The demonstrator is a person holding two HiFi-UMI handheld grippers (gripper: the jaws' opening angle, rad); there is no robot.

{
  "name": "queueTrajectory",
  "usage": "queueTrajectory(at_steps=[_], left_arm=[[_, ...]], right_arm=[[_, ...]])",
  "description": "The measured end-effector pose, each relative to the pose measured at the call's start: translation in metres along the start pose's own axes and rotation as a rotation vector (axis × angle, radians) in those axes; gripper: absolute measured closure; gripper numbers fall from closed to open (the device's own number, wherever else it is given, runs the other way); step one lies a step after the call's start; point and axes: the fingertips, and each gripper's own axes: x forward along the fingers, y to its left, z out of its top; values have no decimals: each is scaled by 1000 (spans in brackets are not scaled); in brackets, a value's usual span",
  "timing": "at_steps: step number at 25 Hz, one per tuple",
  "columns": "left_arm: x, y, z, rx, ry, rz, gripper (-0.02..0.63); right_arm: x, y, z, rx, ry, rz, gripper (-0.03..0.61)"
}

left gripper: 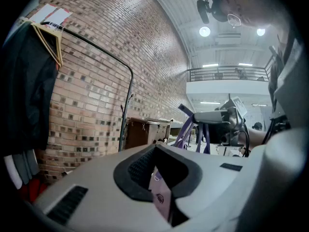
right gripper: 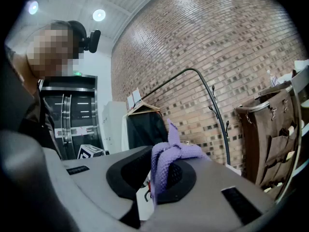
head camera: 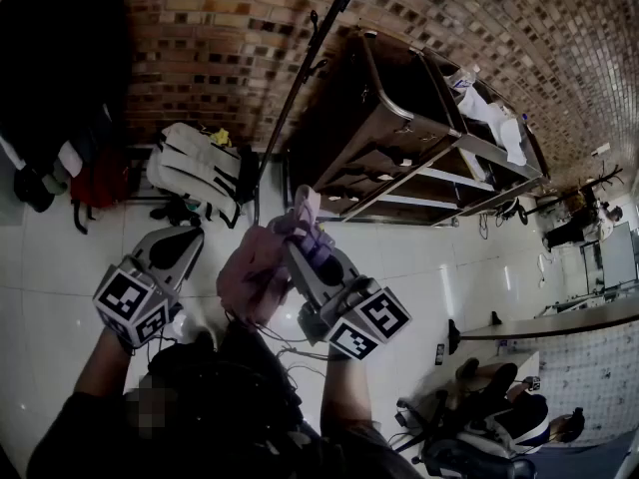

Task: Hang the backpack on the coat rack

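Two grippers. Right gripper (right gripper: 159, 175) fingers: clamped on the lilac strap (right gripper: 170, 152) of one pink fabric backpack (head camera: 250, 272), held mid-air. Left gripper (left gripper: 154, 170) fingers: together, beside it. One black metal coat rack (head camera: 307, 68) beyond.

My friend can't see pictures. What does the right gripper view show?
The right tool is clamped on a purple strap that bunches up between its jaws. Behind it, a black coat rack stands against a brick wall, with a dark coat on a hanger to the left.

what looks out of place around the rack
A white backpack sits low at the foot of the rack, not hung. The pink backpack hangs bunched from the right tool by its strap.
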Motion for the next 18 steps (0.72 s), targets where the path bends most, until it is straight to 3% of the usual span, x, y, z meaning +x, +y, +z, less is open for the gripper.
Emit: queueTrajectory(at_steps=[8, 12, 18], left_arm=[[69, 54, 1, 38, -6, 64, 577], [118, 79, -4, 14, 0, 106, 577], [204, 116, 24, 10, -8, 148, 577]], right_arm=[[59, -104, -1, 5, 20, 45, 563], [87, -152, -14, 45, 70, 94, 563], [124, -229, 4, 25, 101, 136, 563]])
